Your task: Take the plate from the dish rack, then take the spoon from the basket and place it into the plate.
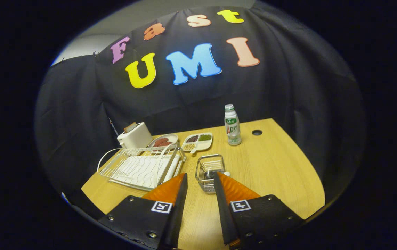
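Note:
My gripper (200,174) hangs open over the wooden table (271,166), nothing between its fingers. Just ahead of the fingertips (184,177) stands a small wire basket (209,166); a dark rounded end, likely the spoon (208,172), shows inside it beside the right fingertip. Left of the basket is the white wire dish rack (139,166). A thin curved white edge, apparently the plate (165,158) standing on its rim, rises at the rack's right side. I cannot make out the spoon's shape.
Behind the rack sit a white toaster (135,136), a dish with red food (163,140) and a divided tray of grains (197,141). A small bottle (232,125) stands beyond the basket, near a round hole (257,132) in the table. Black cloth walls the booth.

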Motion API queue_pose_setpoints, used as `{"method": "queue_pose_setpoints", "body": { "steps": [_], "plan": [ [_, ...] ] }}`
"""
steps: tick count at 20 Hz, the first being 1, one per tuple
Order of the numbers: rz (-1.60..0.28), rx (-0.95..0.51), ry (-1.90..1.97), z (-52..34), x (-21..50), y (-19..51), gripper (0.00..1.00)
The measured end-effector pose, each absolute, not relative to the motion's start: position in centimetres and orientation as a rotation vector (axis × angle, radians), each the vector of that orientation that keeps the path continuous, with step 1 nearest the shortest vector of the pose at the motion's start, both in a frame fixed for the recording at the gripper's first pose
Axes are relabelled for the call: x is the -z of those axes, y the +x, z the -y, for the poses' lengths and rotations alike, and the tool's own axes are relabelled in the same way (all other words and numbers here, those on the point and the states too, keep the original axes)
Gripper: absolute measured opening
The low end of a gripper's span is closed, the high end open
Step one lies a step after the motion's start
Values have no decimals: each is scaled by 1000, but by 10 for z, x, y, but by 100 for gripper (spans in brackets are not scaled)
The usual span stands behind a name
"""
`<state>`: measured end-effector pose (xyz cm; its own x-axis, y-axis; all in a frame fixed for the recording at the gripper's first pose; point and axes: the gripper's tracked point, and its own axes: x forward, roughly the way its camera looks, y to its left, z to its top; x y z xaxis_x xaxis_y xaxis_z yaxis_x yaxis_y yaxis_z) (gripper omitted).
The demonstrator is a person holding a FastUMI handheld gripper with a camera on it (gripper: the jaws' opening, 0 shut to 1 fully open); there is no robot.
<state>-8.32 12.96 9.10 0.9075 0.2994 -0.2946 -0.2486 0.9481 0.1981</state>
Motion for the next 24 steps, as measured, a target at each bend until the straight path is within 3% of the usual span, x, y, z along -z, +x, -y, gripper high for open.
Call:
{"method": "queue_pose_setpoints", "body": {
  "steps": [1, 3, 4, 7, 14, 19, 20, 21, 24],
  "plan": [
    [-296, -281, 153, -128, -100, -81, 49],
    [-201, -275, 140, -124, -116, -70, 88],
    [-141, -258, 122, -118, -122, -61, 96],
    [-33, -214, 57, -104, -120, -47, 96],
    [-3, -181, 64, -100, -70, -2, 92],
    [-18, -177, 62, -109, -43, 18, 78],
    [-34, -202, 59, -115, -36, 23, 66],
    [-53, -225, 55, -121, -30, 24, 62],
    [-47, -237, 74, -128, -30, 25, 22]
  ]
}}
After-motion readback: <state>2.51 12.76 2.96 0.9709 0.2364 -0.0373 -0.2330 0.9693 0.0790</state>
